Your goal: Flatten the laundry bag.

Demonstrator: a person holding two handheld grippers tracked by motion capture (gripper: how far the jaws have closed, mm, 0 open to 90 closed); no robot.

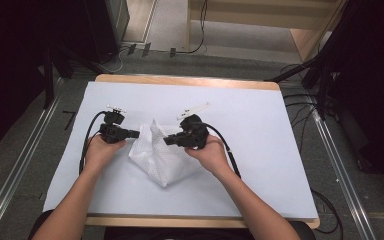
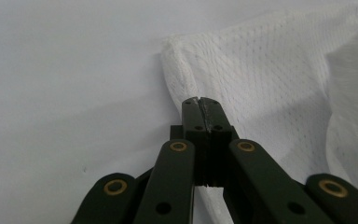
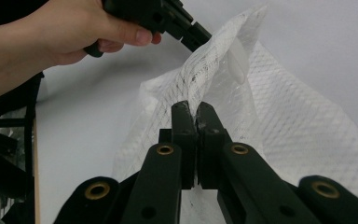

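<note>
A mesh bag (image 1: 160, 155) is laid near the middle of the table (image 1: 260, 150), on a sheet (image 1: 145, 97) by which most of the tabletop is covered. The left gripper (image 1: 135, 133) is placed at the bag's left edge and the right gripper (image 1: 167, 141) at its right side, so that the bag's raised upper part is flanked by them. Both are pointed inward, toward each other. The bag's lower part is spread toward the near edge of the table, between the two hands. In the right gripper view, the left gripper (image 3: 200, 37) is seen beyond the bag, at its far edge. Cables (image 1: 200, 30) are laid on the floor behind the table.
</note>
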